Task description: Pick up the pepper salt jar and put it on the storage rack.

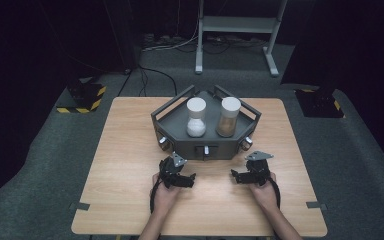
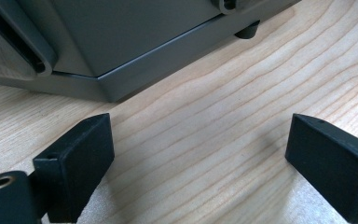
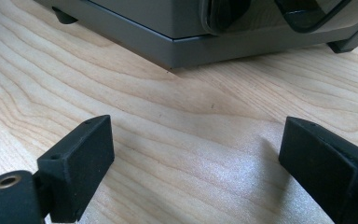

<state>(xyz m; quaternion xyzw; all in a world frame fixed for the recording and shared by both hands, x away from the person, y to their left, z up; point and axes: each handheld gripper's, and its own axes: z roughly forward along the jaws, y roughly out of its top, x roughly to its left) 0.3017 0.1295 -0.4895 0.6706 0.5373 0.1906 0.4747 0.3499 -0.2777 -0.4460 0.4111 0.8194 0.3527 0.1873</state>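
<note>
Wooden table (image 1: 130,165), high view: I hold both grippers low on it, just in front of the grey tray (image 1: 172,114), which sits at the table's far middle.
Left gripper (image 1: 190,181), high view: empty, near the tray's front left corner.
Right gripper (image 1: 235,176), high view: empty, near the front right corner.
Jars, high view: white jar (image 1: 196,117) and brown jar (image 1: 228,117) stand upright side by side inside the tray, apart from each other.
Step, as I judge it: approach to a jar; I should lift each gripper over the front wall and come at the jar body level.
Left gripper (image 2: 200,154), left gripper view: jaws spread wide, nothing between them but bare wood; tray base (image 2: 135,74) just ahead.
Right gripper (image 3: 196,154), right gripper view: jaws equally wide, empty; tray base (image 3: 191,44) close ahead.
Obstacles: tray wall and its side handles (image 1: 180,95) stand between jaws and jars; one jar may be tipped while the other is gripped.
</note>
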